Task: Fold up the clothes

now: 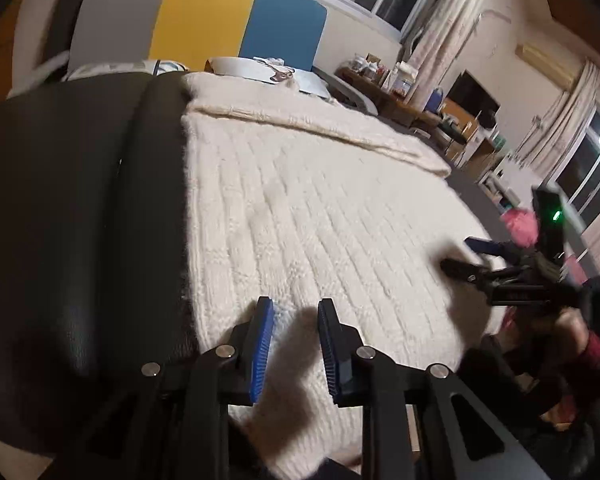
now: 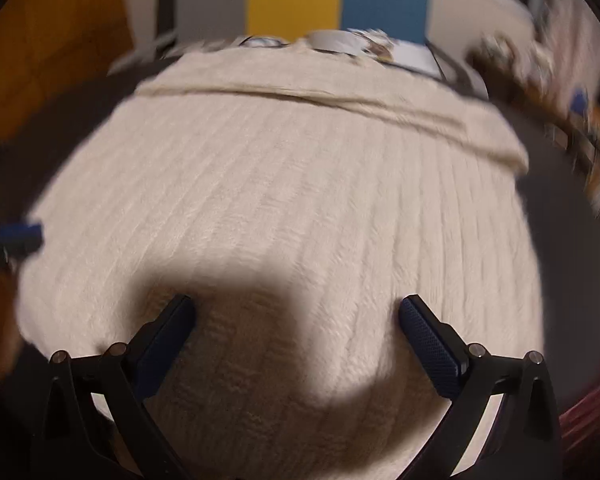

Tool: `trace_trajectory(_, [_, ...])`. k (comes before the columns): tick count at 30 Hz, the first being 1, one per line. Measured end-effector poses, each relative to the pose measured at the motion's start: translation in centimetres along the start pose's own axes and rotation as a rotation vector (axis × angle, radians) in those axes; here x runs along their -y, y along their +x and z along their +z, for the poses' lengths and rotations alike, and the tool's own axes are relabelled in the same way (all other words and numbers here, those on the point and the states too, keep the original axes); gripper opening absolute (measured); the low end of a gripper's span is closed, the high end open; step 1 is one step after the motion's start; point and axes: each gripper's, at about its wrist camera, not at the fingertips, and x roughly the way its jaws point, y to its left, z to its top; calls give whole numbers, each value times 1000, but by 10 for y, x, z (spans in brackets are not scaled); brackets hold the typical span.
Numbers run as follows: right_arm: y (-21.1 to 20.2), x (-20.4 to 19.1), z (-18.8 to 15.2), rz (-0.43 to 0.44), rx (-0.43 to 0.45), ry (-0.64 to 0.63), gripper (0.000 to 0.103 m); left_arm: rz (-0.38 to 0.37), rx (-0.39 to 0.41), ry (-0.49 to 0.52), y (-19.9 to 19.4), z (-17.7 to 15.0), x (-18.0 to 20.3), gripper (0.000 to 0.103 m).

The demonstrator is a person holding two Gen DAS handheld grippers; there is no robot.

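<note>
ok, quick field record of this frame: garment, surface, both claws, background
garment: cream ribbed knit sweater, spread flat, a folded band across its far edge
surface: dark leather-like top, bare to the sweater's left
left claw: jaws narrowly apart over the sweater's near edge; a fold of knit sits between them, grip not clear
right claw: jaws wide apart, hanging above the sweater, holding nothing
background: yellow and blue panels behind, white bowl beyond the sweater

Cream ribbed knit sweater; headboard panelled grey, yellow and blue.
</note>
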Motion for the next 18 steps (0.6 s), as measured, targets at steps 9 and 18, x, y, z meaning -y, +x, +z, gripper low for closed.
trace_trajectory(9, [-2,-14,47,41,39,-42,103,7,51,4,24,74,-11,24])
trace_trajectory(18, [34,-14,38,56,40,-66,103,51,11,-23,39,66,-25,21])
